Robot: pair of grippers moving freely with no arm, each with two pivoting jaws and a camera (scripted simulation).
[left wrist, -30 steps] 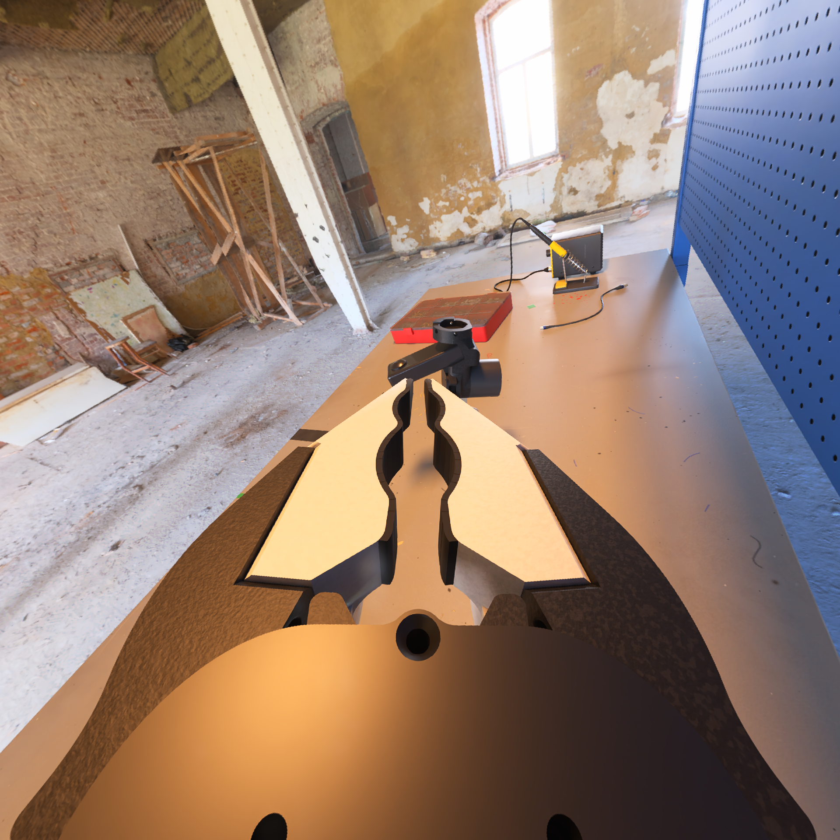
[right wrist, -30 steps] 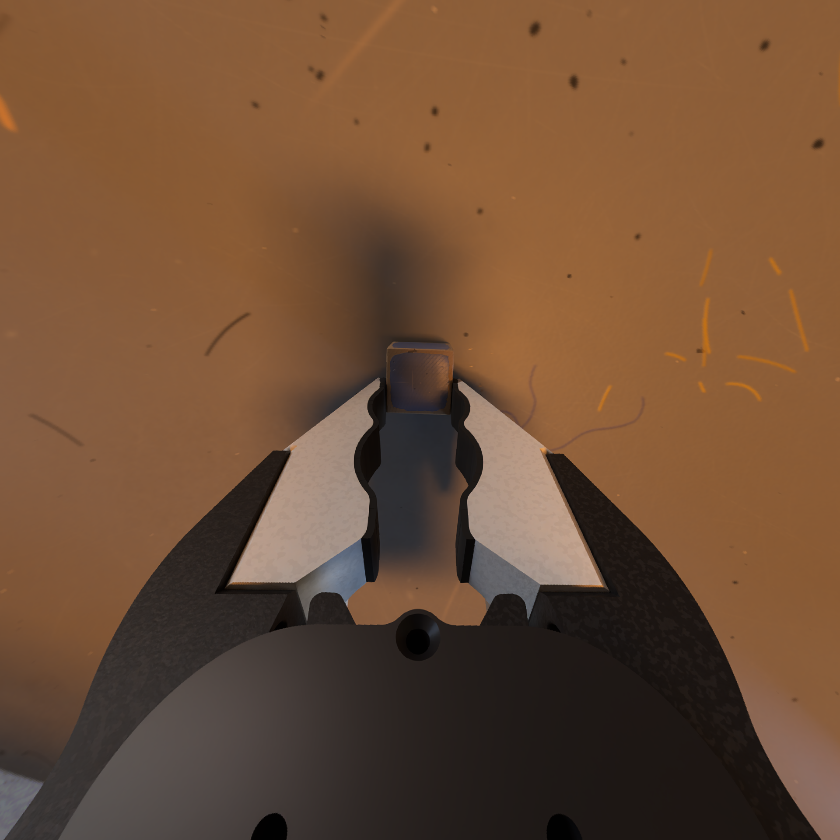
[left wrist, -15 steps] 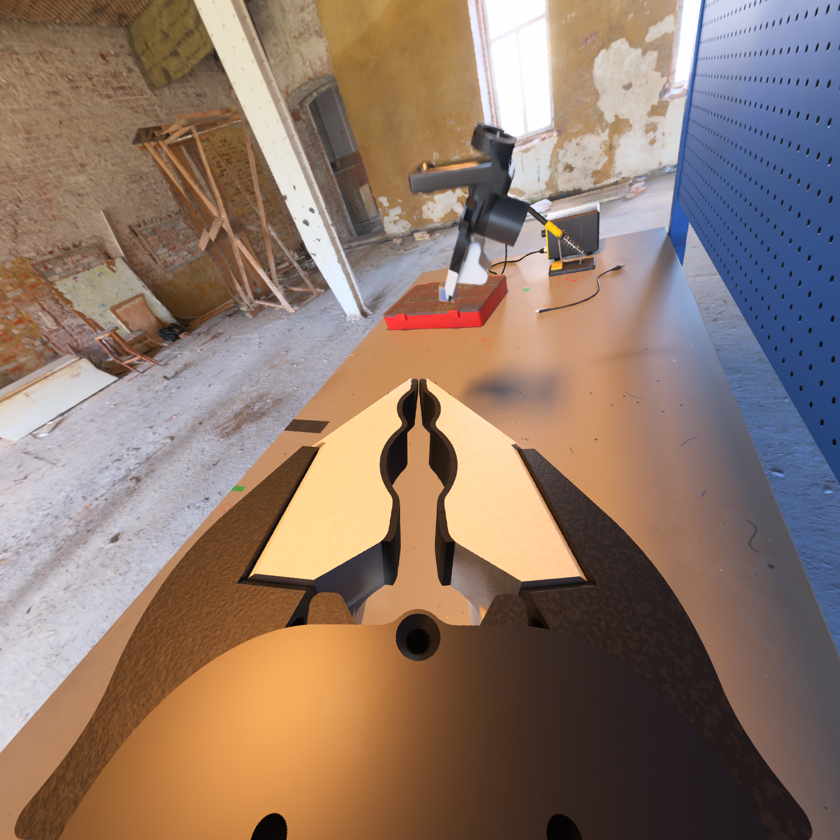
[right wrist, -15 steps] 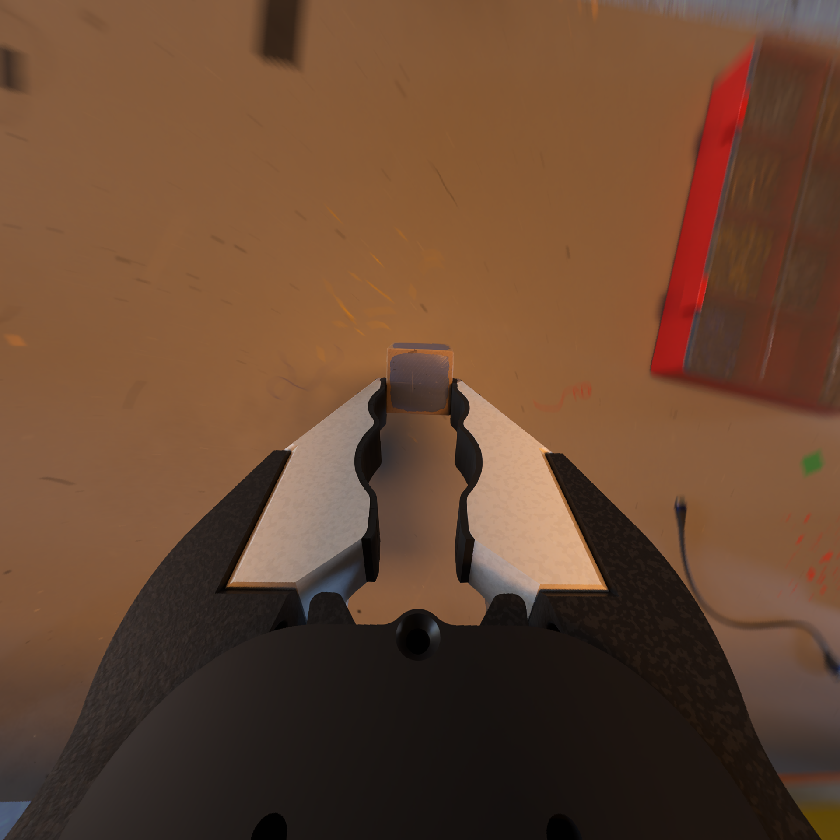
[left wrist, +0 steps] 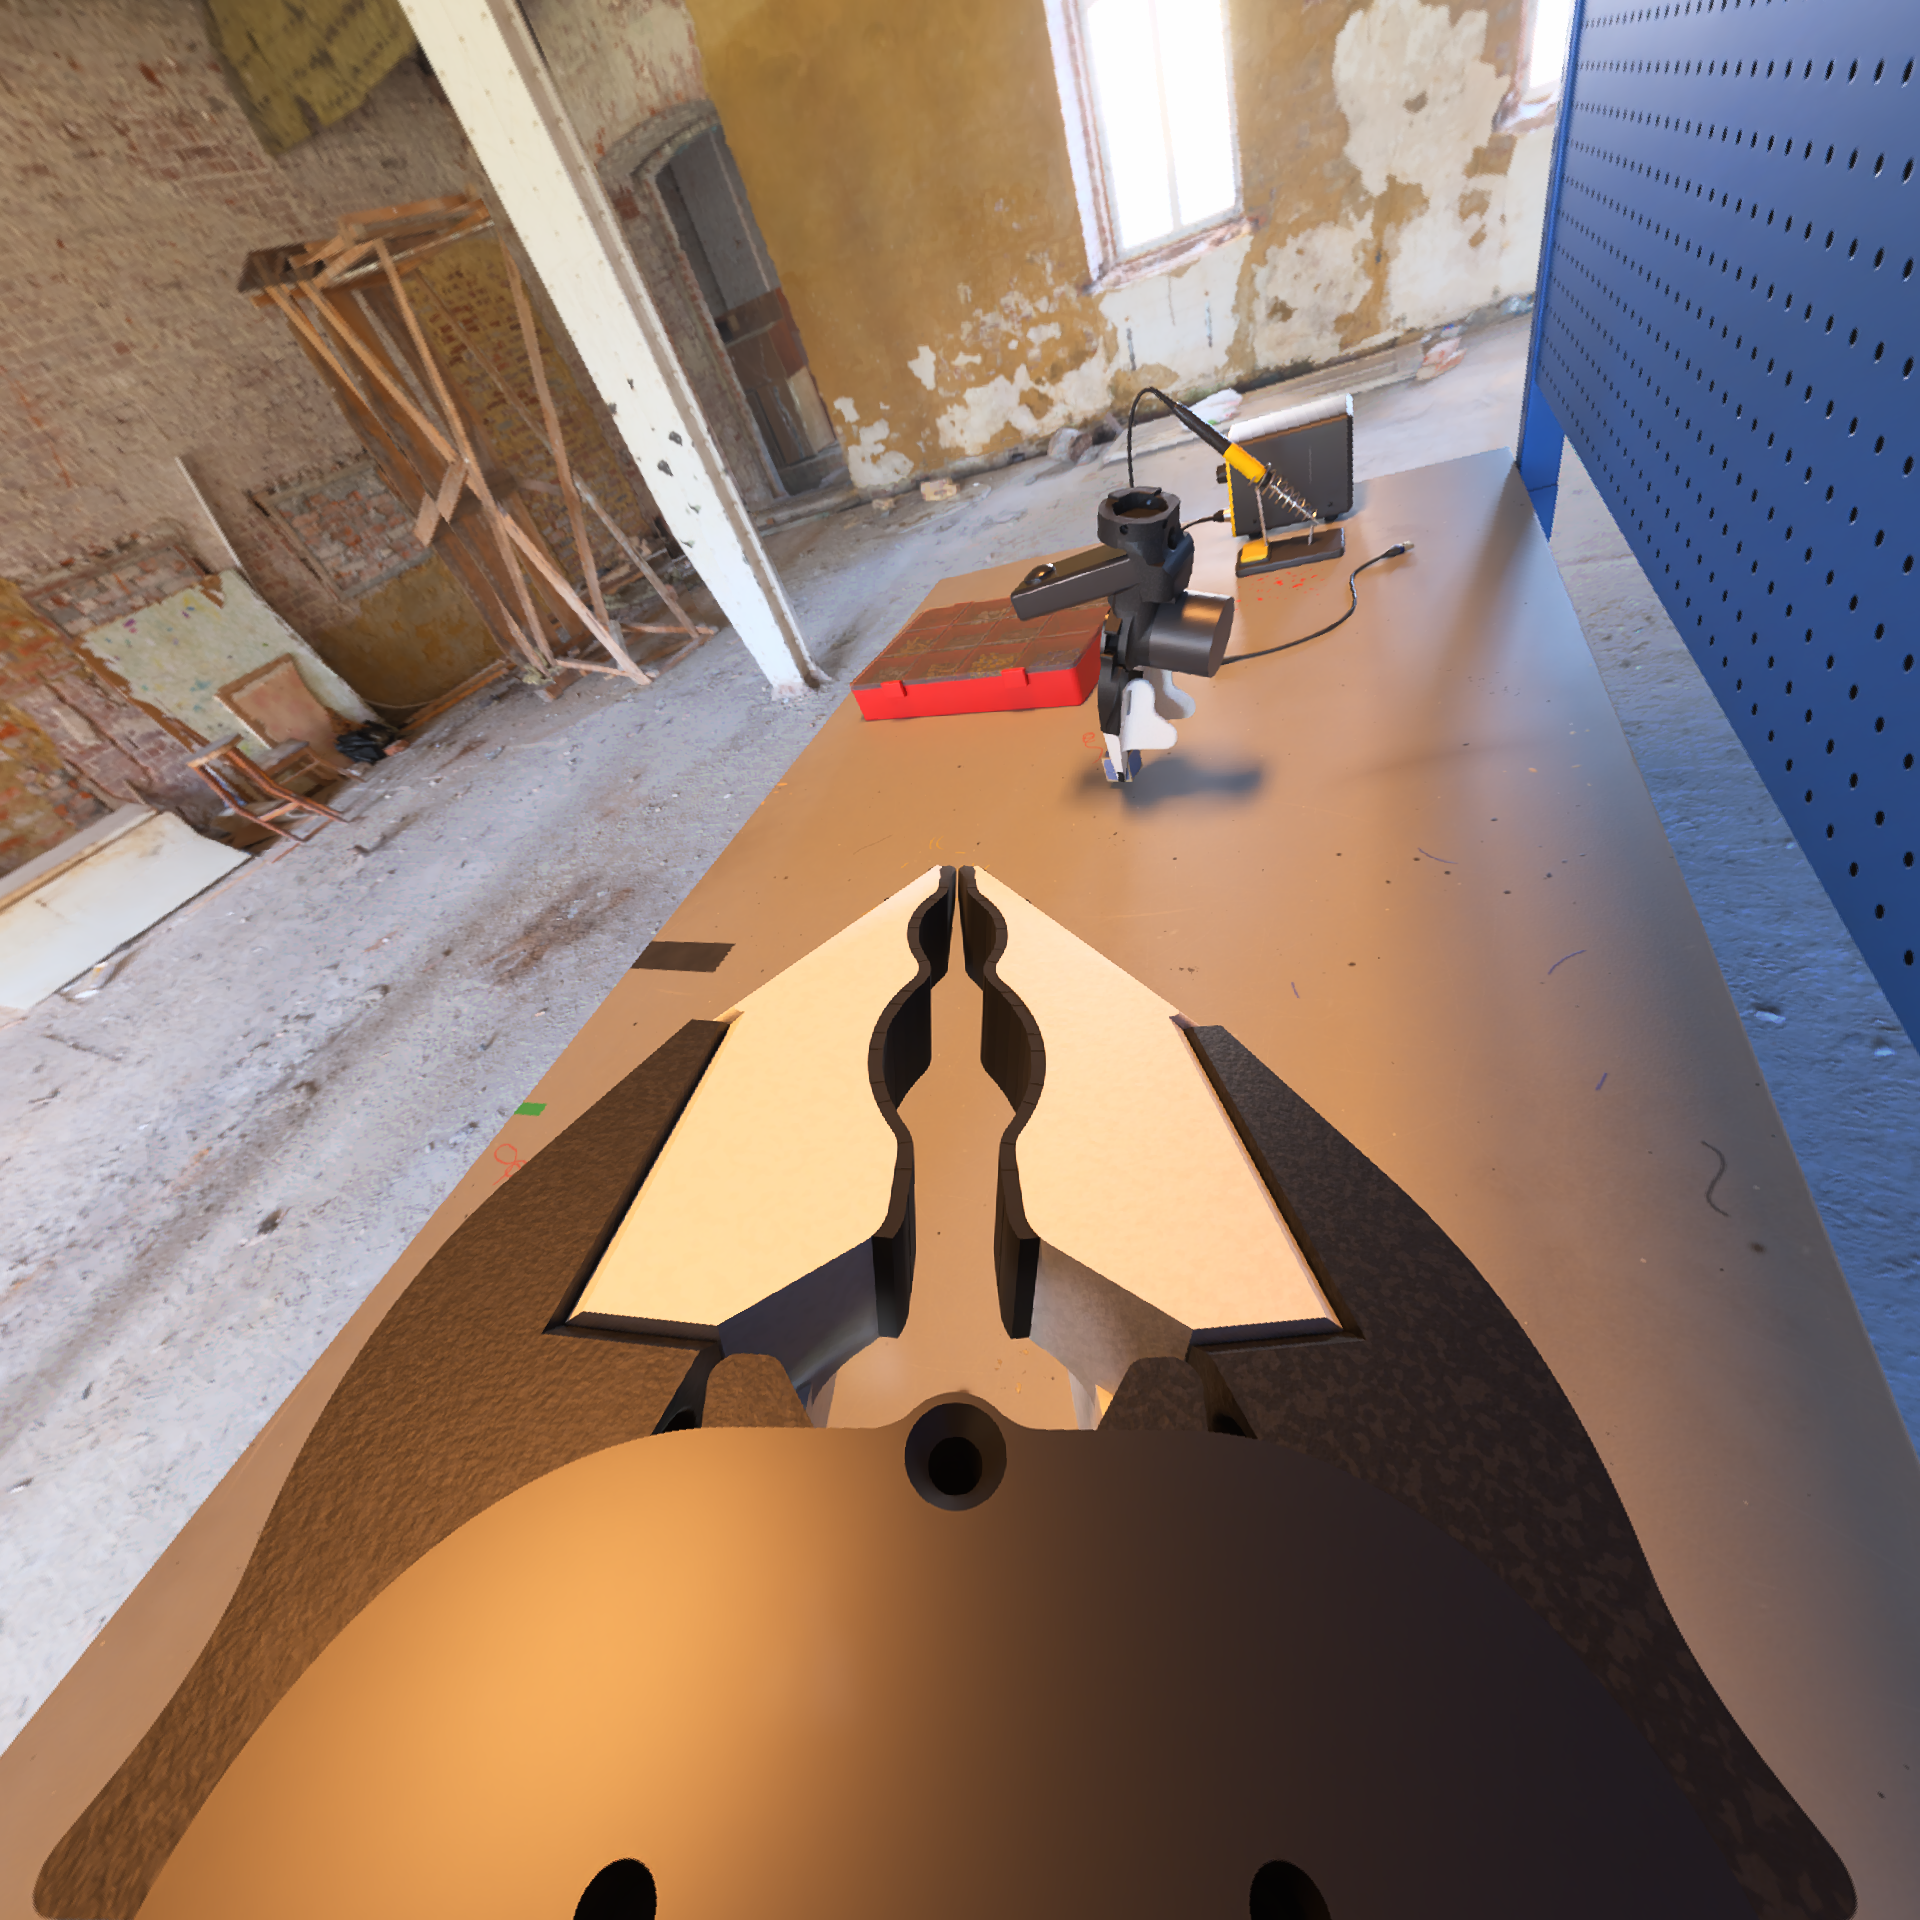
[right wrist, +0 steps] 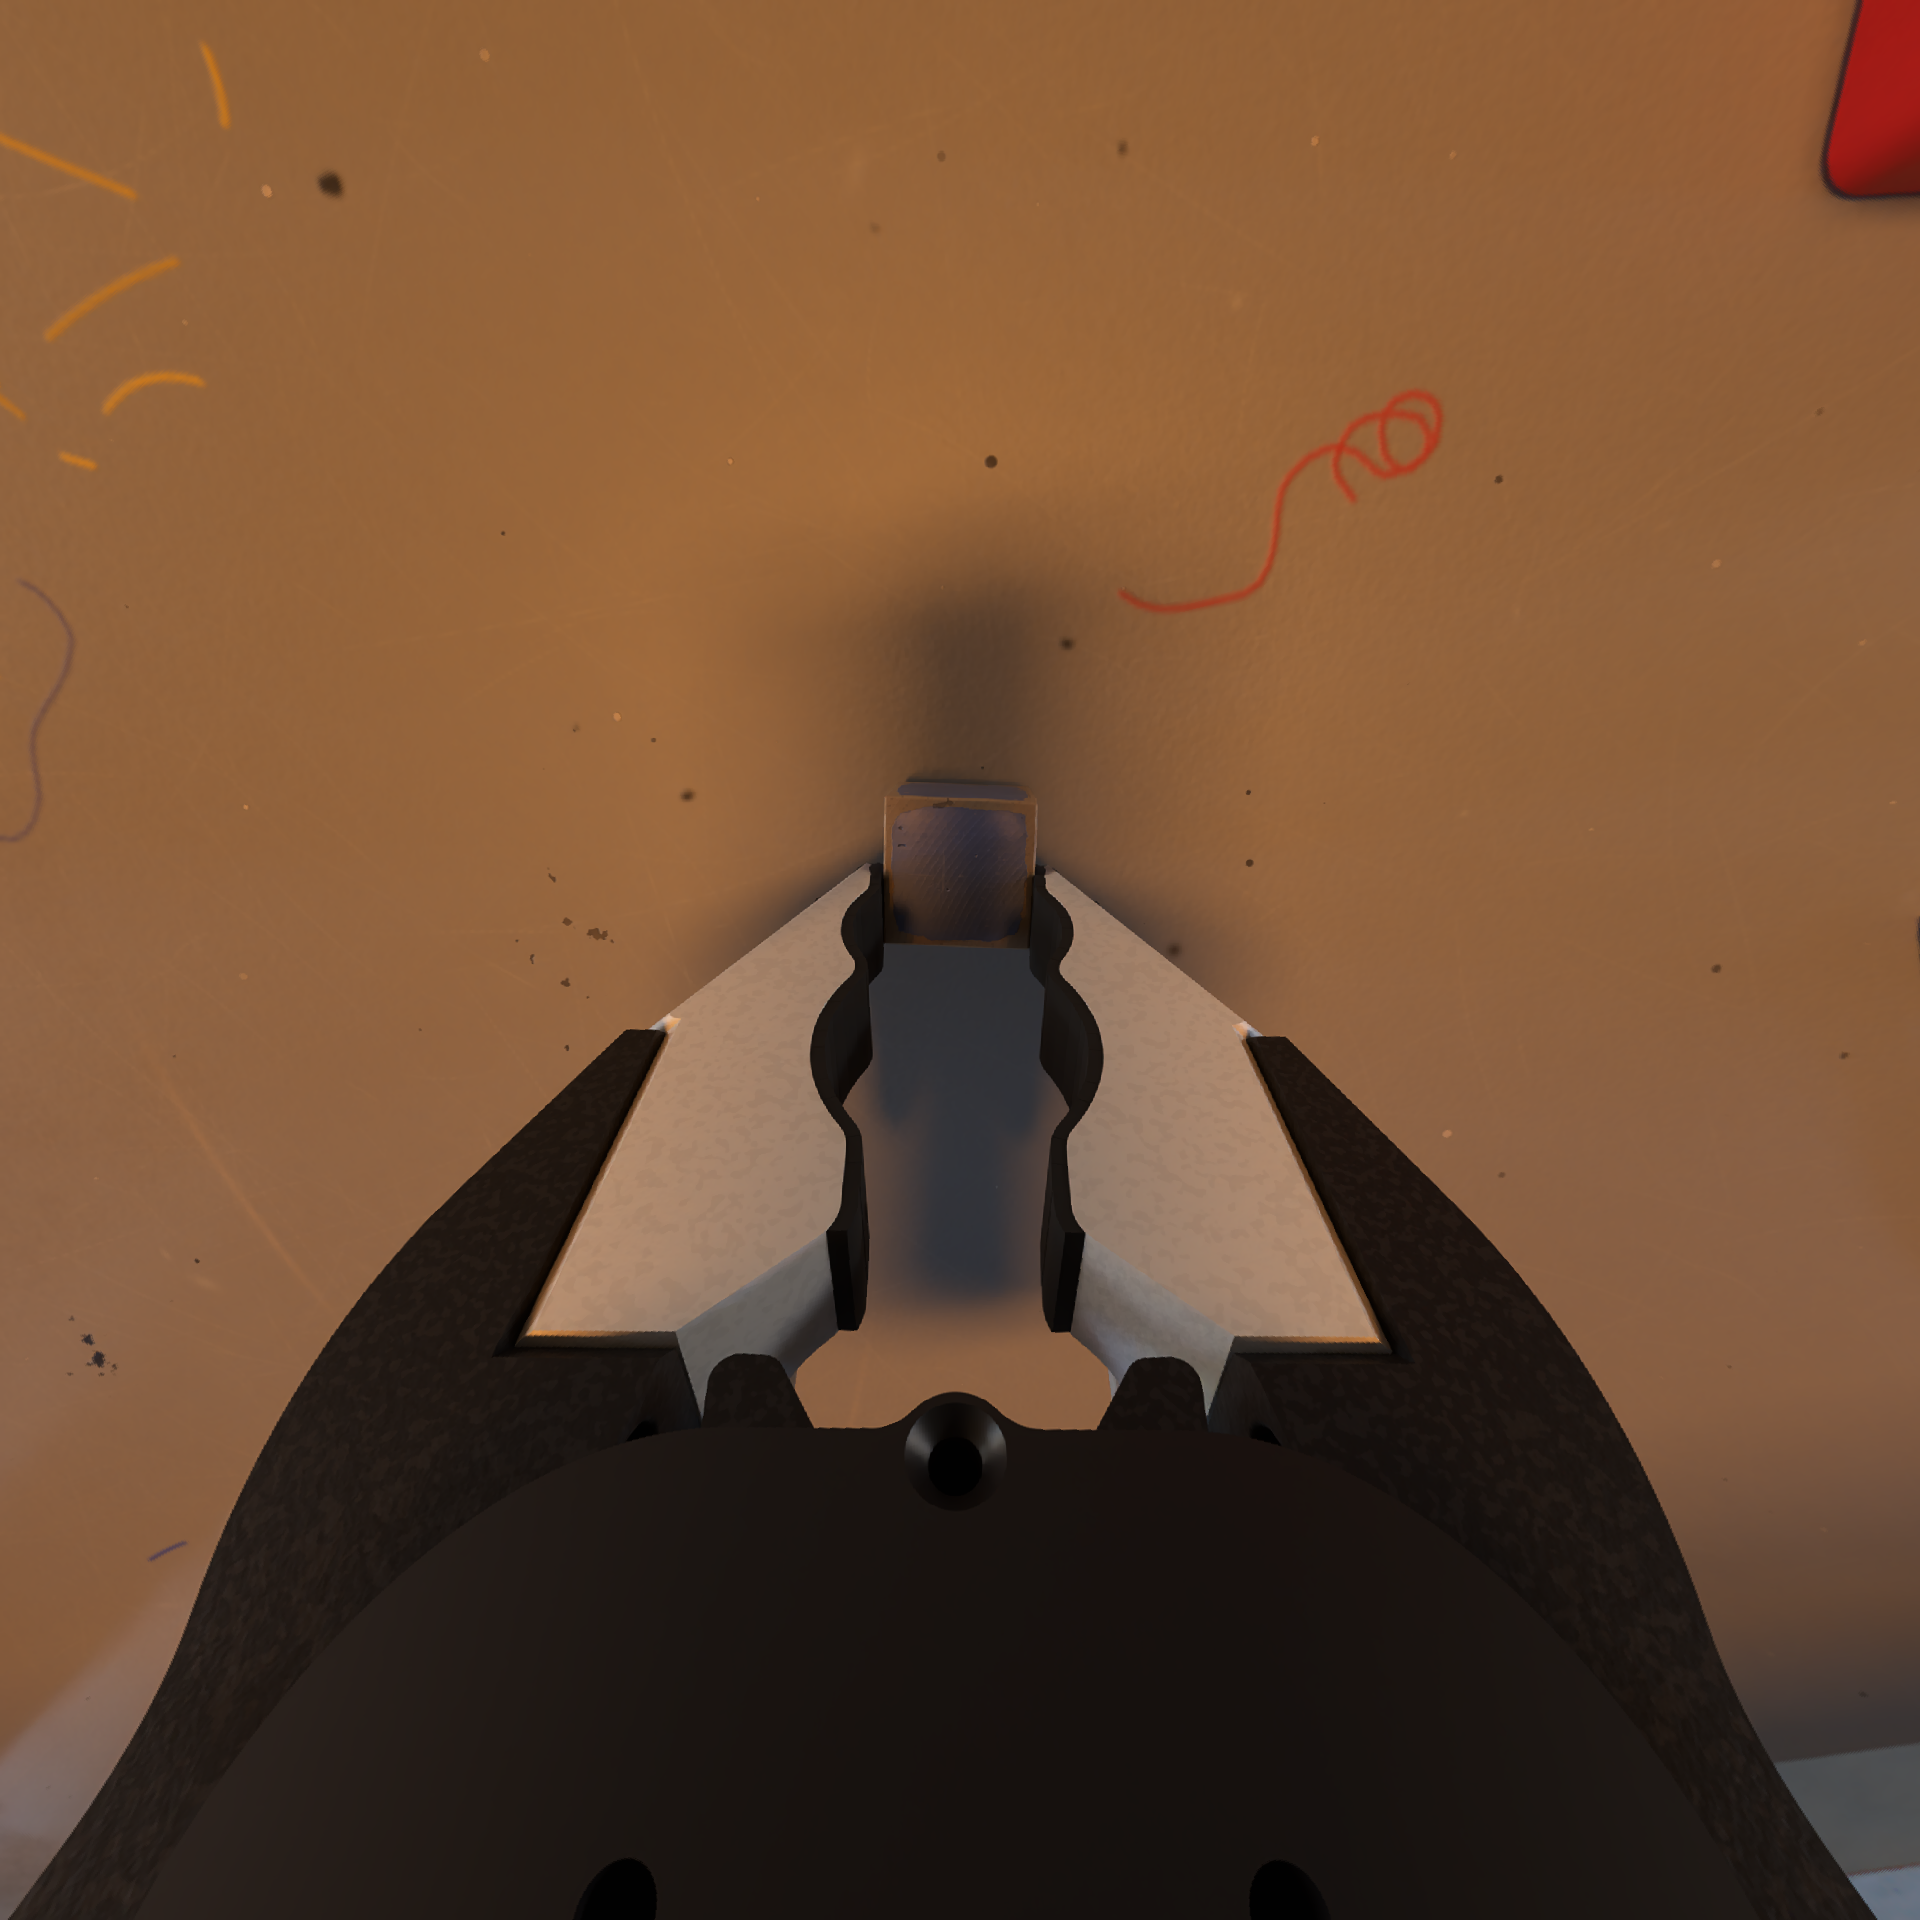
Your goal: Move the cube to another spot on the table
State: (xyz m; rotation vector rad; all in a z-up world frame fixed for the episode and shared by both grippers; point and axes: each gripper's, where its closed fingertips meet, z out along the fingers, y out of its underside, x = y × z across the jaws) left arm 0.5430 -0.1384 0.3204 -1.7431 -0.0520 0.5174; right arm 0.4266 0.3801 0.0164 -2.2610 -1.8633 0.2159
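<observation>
The left gripper (left wrist: 956,873) hangs low over the near end of the brown table (left wrist: 1455,1039), its jaws together with only a hairline slit between the tips and nothing in them. Farther along the table the right gripper (right wrist: 958,873) points straight down, its jaws clamped on the cube (right wrist: 960,875), a small greyish block with tan edges pinched at the very fingertips. In the left wrist view the right gripper (left wrist: 1122,767) stands upright with its tips at or just above the surface; whether the cube touches the table is hard to tell from either view. A dark shadow pools directly beneath it. A red squiggle (right wrist: 1340,488) marks the table near the cube. Just behind lies a red parts tray (left wrist: 982,660), and beyond that a soldering iron (left wrist: 1210,442) in its stand (left wrist: 1288,540), with a black cable (left wrist: 1309,623) trailing alongside. A blue pegboard (left wrist: 1745,416) lines the right edge.
</observation>
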